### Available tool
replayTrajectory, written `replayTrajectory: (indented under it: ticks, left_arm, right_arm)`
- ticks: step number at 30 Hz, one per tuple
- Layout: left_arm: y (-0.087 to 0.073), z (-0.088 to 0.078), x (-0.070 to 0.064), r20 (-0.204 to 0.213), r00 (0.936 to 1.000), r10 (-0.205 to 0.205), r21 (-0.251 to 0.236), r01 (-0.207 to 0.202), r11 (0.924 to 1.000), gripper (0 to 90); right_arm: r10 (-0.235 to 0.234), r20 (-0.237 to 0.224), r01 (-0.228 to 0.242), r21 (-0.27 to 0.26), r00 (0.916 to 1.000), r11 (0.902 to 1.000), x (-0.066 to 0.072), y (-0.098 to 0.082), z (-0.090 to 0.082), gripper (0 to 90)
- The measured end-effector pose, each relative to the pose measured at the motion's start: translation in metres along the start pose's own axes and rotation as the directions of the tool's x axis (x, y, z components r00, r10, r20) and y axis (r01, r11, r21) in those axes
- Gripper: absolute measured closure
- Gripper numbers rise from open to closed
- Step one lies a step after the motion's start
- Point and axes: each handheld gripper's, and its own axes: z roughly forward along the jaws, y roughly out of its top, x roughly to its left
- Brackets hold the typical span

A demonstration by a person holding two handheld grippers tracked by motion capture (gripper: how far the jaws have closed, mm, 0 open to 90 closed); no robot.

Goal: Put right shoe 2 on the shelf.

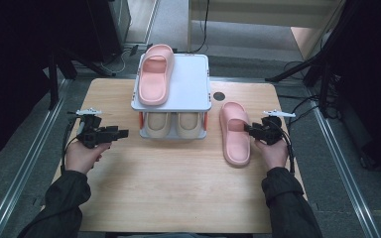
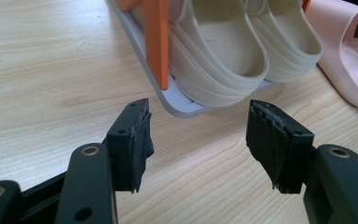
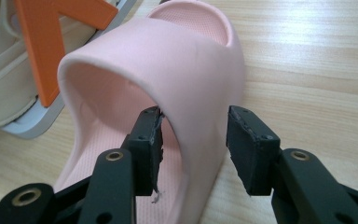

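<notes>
From the high view, a light wooden surface (image 1: 178,188) is sitting on grey floor, with dark stands and cables lying around it and metal rails running along both sides. A small two-tier rack (image 1: 193,84) is standing at the far middle of the surface. One pink slipper (image 1: 155,74) is lying on the rack's white top shelf, and a beige pair (image 1: 174,124) is tucked into the lower tier. A second pink slipper (image 1: 235,133) is lying on the surface just right of the rack. The left gripper (image 1: 121,133) is hovering left of the rack, and the right gripper (image 1: 248,128) is reaching in at the second slipper's strap; dark sleeves are coming in from the bottom.

In the left gripper view, the left gripper (image 2: 198,135) is standing wide open, nothing between its jaws, above bare wood grain. The rack's grey base (image 2: 177,105) and an orange post (image 2: 157,42) are sitting just ahead, the beige pair (image 2: 242,51) behind them.

In the right gripper view, the right gripper (image 3: 193,140) is open and straddling the side of the pink slipper's strap (image 3: 168,70): one jaw inside the arch touching it, the other outside with a gap showing. The rack's orange brace (image 3: 51,42) is showing at the upper left.
</notes>
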Motion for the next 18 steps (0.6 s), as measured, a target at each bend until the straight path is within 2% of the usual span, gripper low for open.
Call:
replayTrajectory:
  ticks: [7,9,18]
  left_arm:
    - [-0.009,-0.009,0.001,-0.016,0.9998,-0.007,-0.005,0.007,1.0,39.9]
    - [-0.011,-0.012,0.002,-0.024,0.9997,-0.01,-0.005,0.01,0.9999,39.9]
    - [-0.019,-0.024,0.008,-0.043,0.9983,-0.039,-0.025,0.038,0.999,39.8]
  right_arm:
    - [0.016,0.028,-0.016,0.002,0.9995,0.9999,0.004,0.007,0.016,54.6]
    - [0.022,0.05,-0.022,0.0,0.9985,0.9998,0.006,0.009,0.02,55.0]
    - [0.095,0.067,-0.095,0.008,0.9933,0.9954,0.001,0.014,0.022,66.6]
